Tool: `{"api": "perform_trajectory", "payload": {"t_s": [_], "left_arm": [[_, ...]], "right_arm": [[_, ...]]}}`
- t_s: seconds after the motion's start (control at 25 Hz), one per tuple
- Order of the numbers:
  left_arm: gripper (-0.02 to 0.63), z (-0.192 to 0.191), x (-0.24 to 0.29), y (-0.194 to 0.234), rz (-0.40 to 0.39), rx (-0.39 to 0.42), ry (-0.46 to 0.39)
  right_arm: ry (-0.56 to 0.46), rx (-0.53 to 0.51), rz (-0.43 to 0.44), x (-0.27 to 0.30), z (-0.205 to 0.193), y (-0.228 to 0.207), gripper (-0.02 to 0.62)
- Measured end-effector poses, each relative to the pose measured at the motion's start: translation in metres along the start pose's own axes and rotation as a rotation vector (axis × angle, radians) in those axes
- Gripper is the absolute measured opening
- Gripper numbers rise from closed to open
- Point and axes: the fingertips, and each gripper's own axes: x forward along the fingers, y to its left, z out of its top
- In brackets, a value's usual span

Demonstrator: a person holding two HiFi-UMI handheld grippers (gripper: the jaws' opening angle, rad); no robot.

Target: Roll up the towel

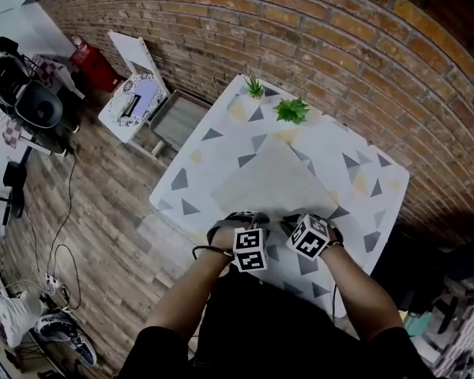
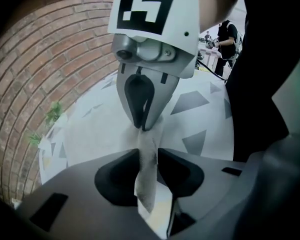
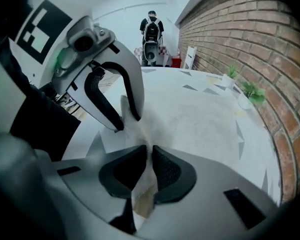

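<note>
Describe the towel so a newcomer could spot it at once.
Start at the triangle-patterned white table beside the brick wall. Across its middle lies the towel, a plain pale square; unlike the table around it, it bears no pattern.

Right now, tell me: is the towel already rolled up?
No, in the head view the towel lies spread flat on the table, with no roll formed.

No words, numbers or brand names can be read anywhere. The only signs are black-and-white square markers [image 1: 250, 249], coded patterns rather than lettering, on the left gripper [image 1: 239, 219] and the right gripper [image 1: 294, 223].
</note>
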Motion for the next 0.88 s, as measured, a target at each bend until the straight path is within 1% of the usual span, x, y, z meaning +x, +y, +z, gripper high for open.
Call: {"api": "perform_trajectory", "payload": {"t_s": [0.12, 0.16, 0.24, 0.36, 0.44, 0.52, 0.6, 0.72, 0.8, 0.88], "left_arm": [[0.087, -0.004, 0.005, 0.005, -0.006, -0.021, -0.004], [0.077, -0.006, 0.007, 0.007, -0.009, -0.031, -0.005], [0.067, -0.007, 0.009, 0.011, -0.014, -0.048, -0.010], [0.064, -0.008, 0.011, 0.016, -0.038, -0.092, -0.021], [0.065, -0.009, 0.011, 0.019, -0.065, -0.134, -0.031], [0.066, -0.009, 0.011, 0.022, -0.075, -0.159, -0.039], [0.069, -0.009, 0.009, 0.026, -0.056, -0.148, -0.041], [0.080, -0.006, 0.001, 0.028, -0.026, -0.095, -0.049], [0.098, -0.004, -0.003, 0.024, -0.034, -0.058, -0.055], [0.127, -0.005, -0.002, 0.019, -0.044, -0.016, -0.039]], "right_arm": [[0.004, 0.005, -0.039, -0.001, 0.002, -0.009, 0.082], [-0.007, 0.000, -0.057, -0.004, 0.005, -0.012, 0.094], [-0.047, -0.027, -0.075, -0.012, 0.012, -0.011, 0.095], [-0.082, -0.098, -0.038, -0.022, 0.019, 0.005, 0.094], [-0.060, -0.140, -0.021, -0.020, 0.016, 0.015, 0.095], [-0.020, -0.156, -0.029, -0.013, 0.009, 0.017, 0.097], [0.005, -0.143, -0.044, -0.006, 0.003, 0.012, 0.103], [0.010, -0.113, -0.060, -0.003, 0.002, 0.003, 0.104], [0.008, -0.104, -0.063, -0.004, 0.005, -0.003, 0.103], [0.005, -0.091, -0.067, -0.005, 0.007, -0.009, 0.103]]}}
